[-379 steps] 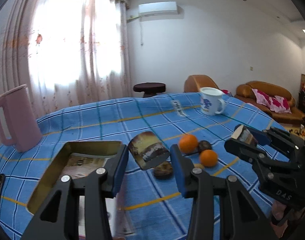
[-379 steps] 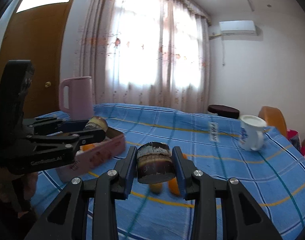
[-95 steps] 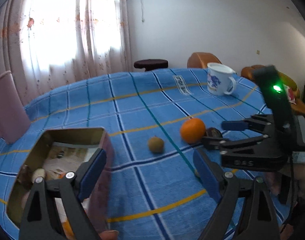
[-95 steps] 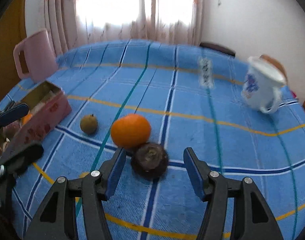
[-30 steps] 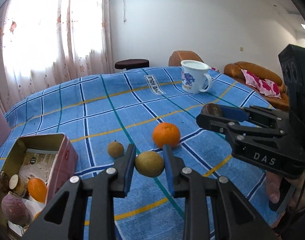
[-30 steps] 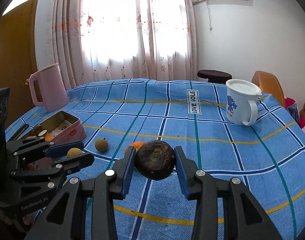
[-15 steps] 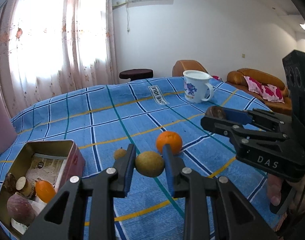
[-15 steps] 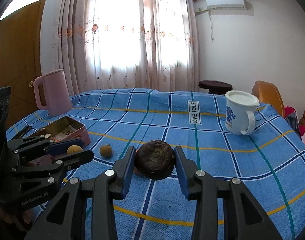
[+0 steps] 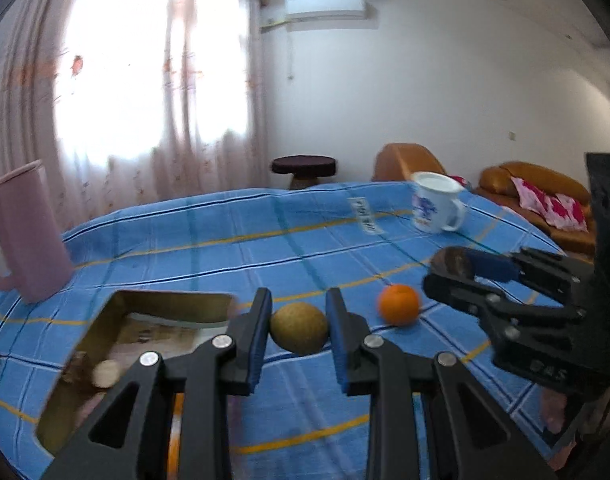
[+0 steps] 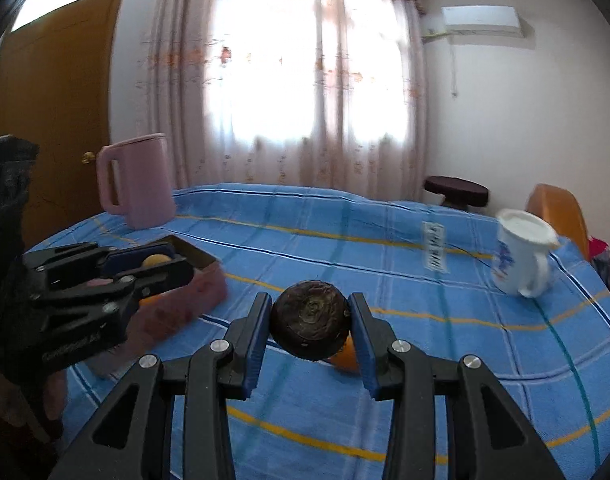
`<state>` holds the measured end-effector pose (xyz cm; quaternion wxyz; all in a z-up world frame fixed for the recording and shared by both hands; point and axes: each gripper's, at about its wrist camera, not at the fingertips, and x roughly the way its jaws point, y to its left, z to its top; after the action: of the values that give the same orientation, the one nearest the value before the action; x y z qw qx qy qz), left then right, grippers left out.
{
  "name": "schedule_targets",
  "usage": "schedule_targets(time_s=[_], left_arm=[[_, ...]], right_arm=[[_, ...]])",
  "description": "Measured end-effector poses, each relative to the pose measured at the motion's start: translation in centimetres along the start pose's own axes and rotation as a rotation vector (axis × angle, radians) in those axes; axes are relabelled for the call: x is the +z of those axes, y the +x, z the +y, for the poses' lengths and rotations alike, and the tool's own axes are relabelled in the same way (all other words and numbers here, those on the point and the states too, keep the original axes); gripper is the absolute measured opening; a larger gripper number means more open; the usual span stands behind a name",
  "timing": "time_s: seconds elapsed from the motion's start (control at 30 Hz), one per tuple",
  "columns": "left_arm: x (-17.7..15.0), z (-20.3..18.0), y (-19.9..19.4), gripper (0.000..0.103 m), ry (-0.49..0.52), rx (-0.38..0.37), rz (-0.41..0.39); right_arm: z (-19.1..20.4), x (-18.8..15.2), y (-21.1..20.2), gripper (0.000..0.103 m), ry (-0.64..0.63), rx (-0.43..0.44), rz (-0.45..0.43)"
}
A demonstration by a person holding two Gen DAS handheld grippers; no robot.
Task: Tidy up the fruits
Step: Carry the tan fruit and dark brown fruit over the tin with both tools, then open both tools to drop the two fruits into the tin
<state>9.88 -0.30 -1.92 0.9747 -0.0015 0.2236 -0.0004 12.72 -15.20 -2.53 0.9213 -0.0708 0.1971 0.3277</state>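
My left gripper (image 9: 299, 326) is shut on a yellow-green round fruit (image 9: 299, 328), held above the cloth just right of the open tin box (image 9: 145, 312). The box holds several fruits, among them a pale round one (image 9: 107, 374). My right gripper (image 10: 309, 330) is shut on a dark brown round fruit (image 10: 309, 326), carried above the table. An orange (image 9: 399, 305) lies on the blue cloth; in the right wrist view the orange (image 10: 345, 356) shows partly behind the dark fruit. Each gripper appears in the other's view, the right gripper (image 9: 451, 268) and the left gripper (image 10: 157, 266) over the box.
A pink jug (image 10: 135, 186) stands at the far left of the table. A white mug (image 10: 523, 258) stands at the far right. The blue checked tablecloth (image 10: 325, 240) covers the table. A dark stool (image 9: 303, 166) and orange sofas (image 9: 541, 184) stand beyond it.
Both grippers have swung left toward the tin box with their fruits, rising a little. The box now sits closer under the left gripper, and the small brown fruit is out of sight.
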Motion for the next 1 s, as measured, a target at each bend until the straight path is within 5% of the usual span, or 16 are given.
schedule_targets(time_s=[0.4,1.0], left_arm=[[-0.7,9.9,-0.3,0.029,-0.169,0.104,0.050],[-2.4,13.1,0.2,0.035,-0.232,0.145,0.099]], right_arm=[[8.6,2.6,5.2,0.041,-0.076,0.164,0.044],[13.3,0.6,10.3,0.044,-0.146,0.239,0.195]])
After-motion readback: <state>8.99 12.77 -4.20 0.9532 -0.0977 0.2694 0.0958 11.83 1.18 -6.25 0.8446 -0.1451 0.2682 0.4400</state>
